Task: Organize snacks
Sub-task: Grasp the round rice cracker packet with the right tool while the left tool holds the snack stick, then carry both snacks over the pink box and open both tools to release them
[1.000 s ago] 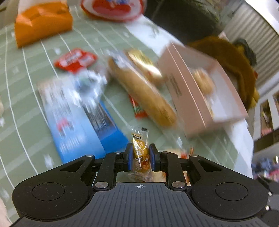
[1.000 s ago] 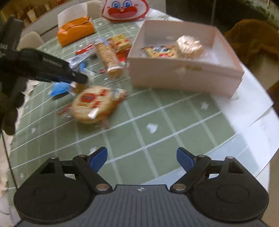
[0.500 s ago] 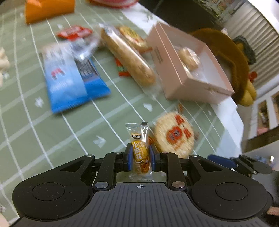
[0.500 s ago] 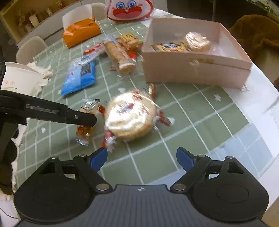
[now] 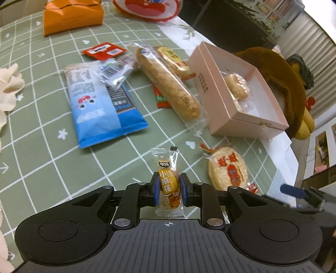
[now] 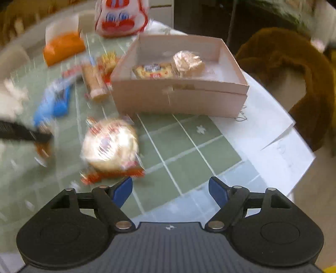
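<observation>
My left gripper (image 5: 168, 190) is shut on a small yellow snack packet (image 5: 169, 187), held upright above the green checked cloth. A round rice cracker (image 5: 227, 170) in clear wrap lies just right of it. The pink box (image 5: 212, 86) holds a round cracker (image 5: 236, 86) and, in the right wrist view, a yellow packet (image 6: 154, 71). My right gripper (image 6: 171, 190) hangs over the cloth with nothing between its blue pads; its jaws are closing. The rice cracker (image 6: 110, 145) lies ahead of it to the left, the box (image 6: 180, 98) beyond. The left gripper (image 6: 25, 133) shows as a dark blur at the left.
A blue snack bag (image 5: 98, 105), a long bread roll (image 5: 168, 84), a red sachet (image 5: 104, 51), an orange pouch (image 5: 71, 15) and a red and white cartoon bag (image 5: 147, 8) lie on the cloth. A brown plush toy (image 5: 283, 88) sits behind the box. White paper (image 6: 268, 134) covers the right edge.
The left gripper drew back toward the near edge with the packet; the rice cracker came into its view. The right gripper's jaws narrowed, and it swung right, so the box sits more central.
</observation>
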{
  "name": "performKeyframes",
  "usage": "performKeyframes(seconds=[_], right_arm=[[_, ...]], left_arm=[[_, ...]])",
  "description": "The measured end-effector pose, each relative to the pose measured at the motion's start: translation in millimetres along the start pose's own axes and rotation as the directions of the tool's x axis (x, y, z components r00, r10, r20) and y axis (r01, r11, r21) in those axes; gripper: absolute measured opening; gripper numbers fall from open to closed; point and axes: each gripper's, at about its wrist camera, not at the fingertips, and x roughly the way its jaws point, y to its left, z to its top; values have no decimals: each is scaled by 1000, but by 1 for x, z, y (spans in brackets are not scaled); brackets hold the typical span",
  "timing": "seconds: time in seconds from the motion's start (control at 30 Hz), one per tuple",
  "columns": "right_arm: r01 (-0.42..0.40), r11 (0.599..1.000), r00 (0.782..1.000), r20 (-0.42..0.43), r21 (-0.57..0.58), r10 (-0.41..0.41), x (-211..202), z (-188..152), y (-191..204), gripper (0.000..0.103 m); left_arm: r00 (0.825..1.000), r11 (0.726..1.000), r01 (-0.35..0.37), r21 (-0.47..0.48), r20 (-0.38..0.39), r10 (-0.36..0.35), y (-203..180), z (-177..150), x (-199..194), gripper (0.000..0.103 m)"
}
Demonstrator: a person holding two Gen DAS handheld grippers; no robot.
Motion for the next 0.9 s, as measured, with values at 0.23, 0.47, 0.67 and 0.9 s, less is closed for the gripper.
performKeyframes(seconds=[0.23,0.47,0.67,0.9], right_arm=[[-119,992,993,-4,-49,119,25,24,41,81],[-115,987,992,-61,-114,108,53,33,67,79],[-155,984,987,-51,-85,151,17,19,39,76],[-156,988,976,151,-21,157,-75,43,-13,75]], left_arm=[[999,996,-39,82,-2,40,-12,-10,-11,24],[999,996,-47,76,-16,48,-11,-22,-17,24],[999,995,-12,100,-40,16,-28,-32,-16,24],[988,983,116,139,90,-129,-67,-4,-63,24]])
